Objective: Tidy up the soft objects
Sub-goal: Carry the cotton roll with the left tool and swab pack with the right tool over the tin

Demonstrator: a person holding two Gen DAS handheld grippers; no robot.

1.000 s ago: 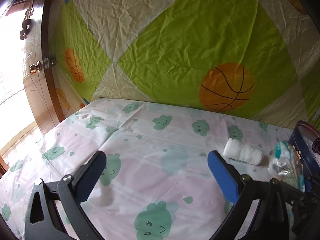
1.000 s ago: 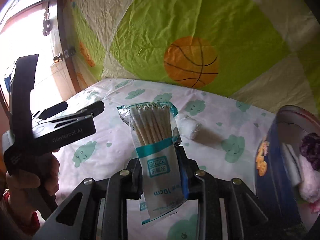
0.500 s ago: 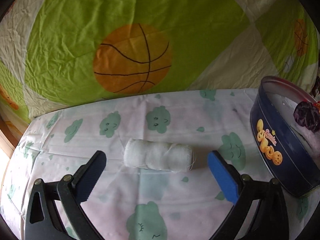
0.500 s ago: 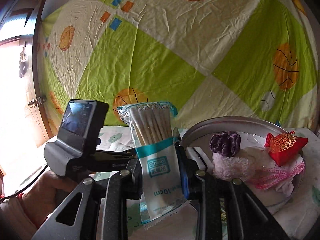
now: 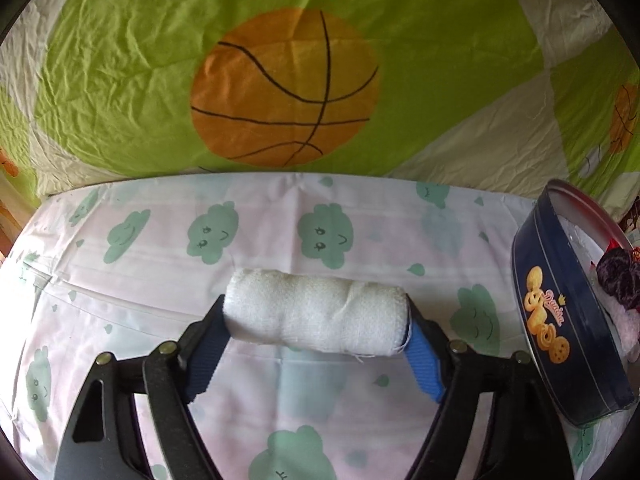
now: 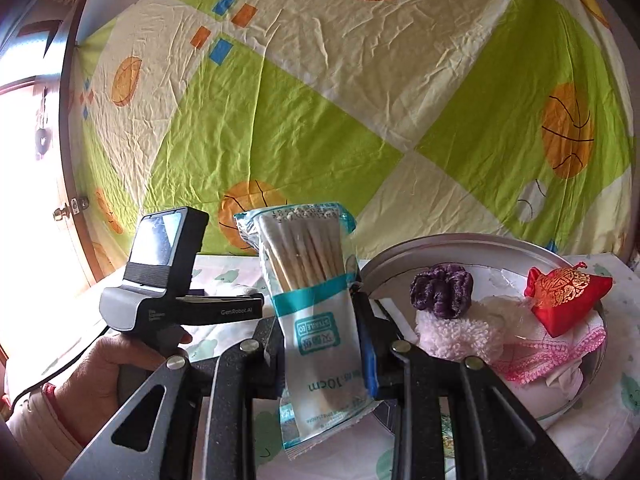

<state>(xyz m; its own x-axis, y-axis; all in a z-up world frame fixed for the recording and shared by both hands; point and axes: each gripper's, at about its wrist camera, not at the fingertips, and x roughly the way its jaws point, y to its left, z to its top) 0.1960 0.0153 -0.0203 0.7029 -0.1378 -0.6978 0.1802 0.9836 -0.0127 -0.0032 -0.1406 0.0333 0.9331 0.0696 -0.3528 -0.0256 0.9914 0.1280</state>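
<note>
While the left hand-held gripper (image 5: 316, 334) closes its jaws around the rolled white towel (image 5: 316, 314), one blue pad sits at each end of the roll, which lies crosswise on the cloud-print bed sheet (image 5: 360, 400). I judge the towel light, soft and springy, so an end-to-end squeeze may buckle it; gripping across its middle would hold better. The right hand-held gripper (image 6: 320, 360) is clamped on one packet of cotton swabs (image 6: 316, 320), upright, light and slippery in its plastic sleeve. Just beyond stands one round blue tin (image 5: 560, 320), near the towel's right end, already holding one purple scrunchie (image 6: 442, 290), one red pouch (image 6: 568, 300) and pink-white fluffy cloth (image 6: 464, 334). Behind hangs a basketball-print quilt (image 5: 280, 92).
</note>
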